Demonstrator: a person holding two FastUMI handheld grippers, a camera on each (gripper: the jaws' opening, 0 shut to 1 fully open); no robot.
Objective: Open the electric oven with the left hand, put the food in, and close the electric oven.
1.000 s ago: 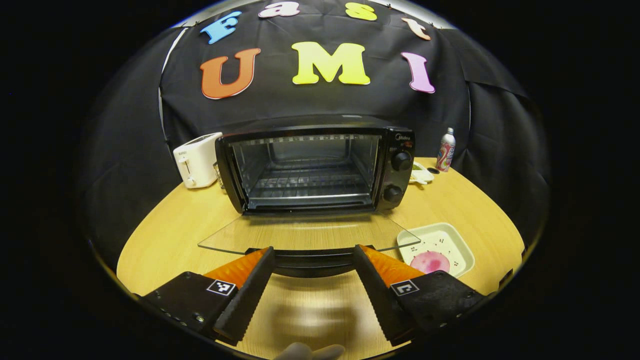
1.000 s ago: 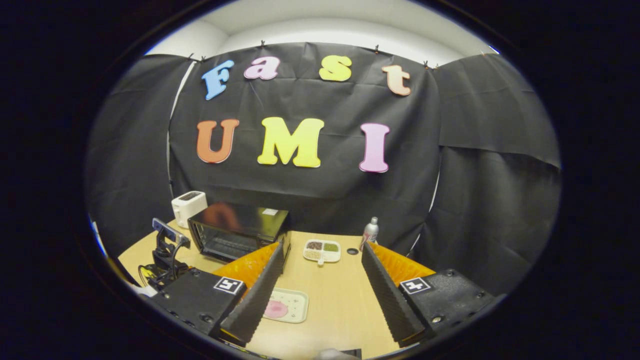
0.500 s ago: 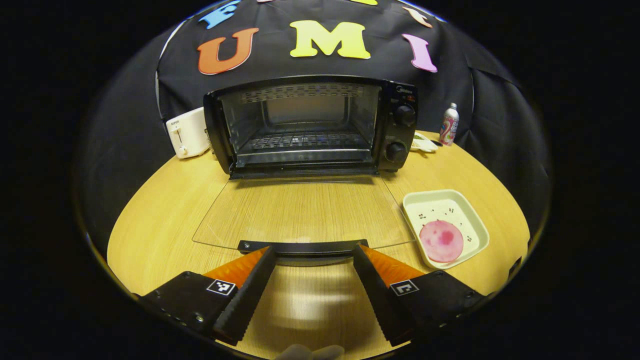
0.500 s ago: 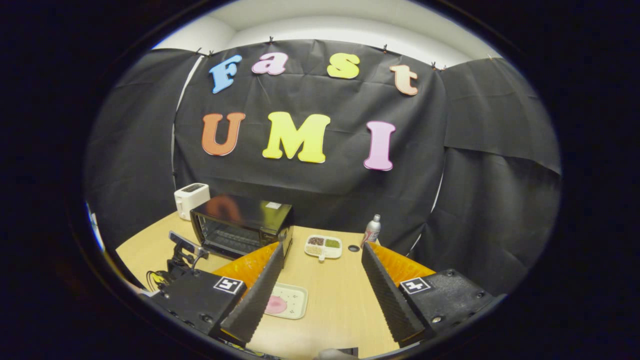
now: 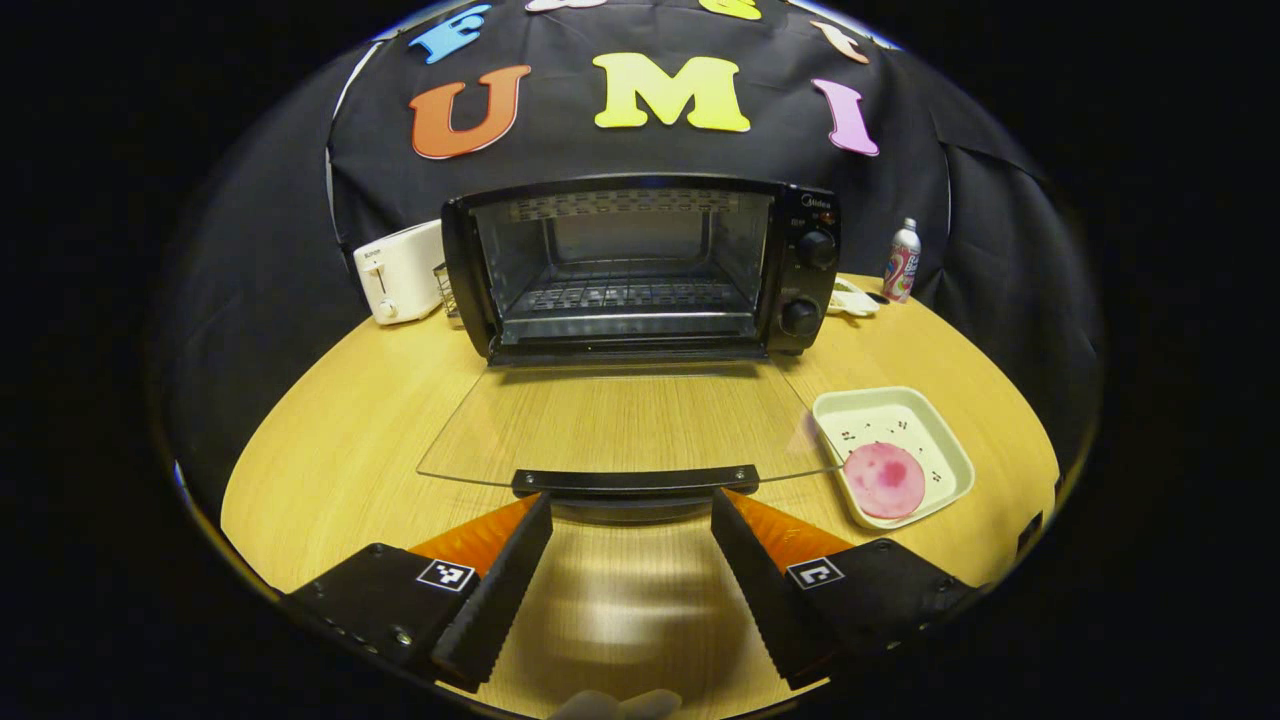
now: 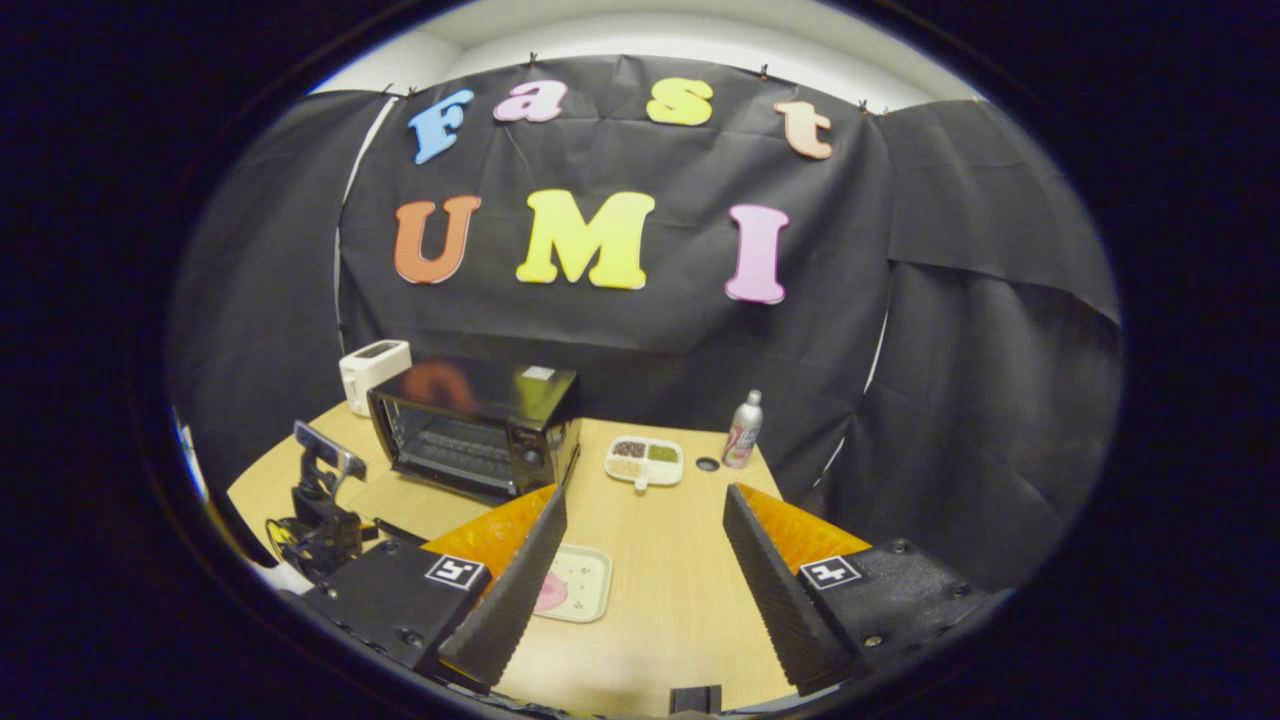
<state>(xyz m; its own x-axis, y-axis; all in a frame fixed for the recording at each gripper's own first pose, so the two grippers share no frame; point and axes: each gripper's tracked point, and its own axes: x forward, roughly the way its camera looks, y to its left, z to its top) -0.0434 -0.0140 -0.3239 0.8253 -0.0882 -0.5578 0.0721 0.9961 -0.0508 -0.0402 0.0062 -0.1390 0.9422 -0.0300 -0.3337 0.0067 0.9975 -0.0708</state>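
The electric oven [image 5: 640, 265] stands straight ahead of the left gripper [image 5: 632, 510], its glass door [image 5: 620, 425] folded down flat toward the fingers and its wire rack bare inside. A small brand mark sits at the top of the control panel above two round knobs [image 5: 812, 282], but it is too small to make out. The door's dark handle [image 5: 635, 481] lies just beyond the left gripper's fingertips, which are spread wide and hold nothing; whether they touch the handle cannot be told.

Ahead and to the right of that gripper, beside the door's right corner, a pale square tray [image 5: 895, 455] rests on the wooden table [image 5: 330, 440] with a pink round slice of food [image 5: 884, 479] in it. The tray's corner passes under the glass edge. Left of the oven stands a white toaster [image 5: 400, 270] with a short word on its side, unreadable. Far right, a spray can [image 5: 901, 262] with red lettering stands by the black cloth; the lettering is blurred.

In the right gripper view, the right gripper [image 6: 645, 495] hangs above the table with its fingers spread apart and nothing between them. The tray [image 6: 575, 583] lies just past its left finger, which hides part of the pink food [image 6: 549, 592]. Farther ahead sit a divided dish of grains [image 6: 644, 459], a small dark disc [image 6: 707, 464] and the can [image 6: 741, 431]. The oven [image 6: 480, 425] is ahead to the left, and the left gripper [image 6: 320, 495] stands well off to the left near the table edge.
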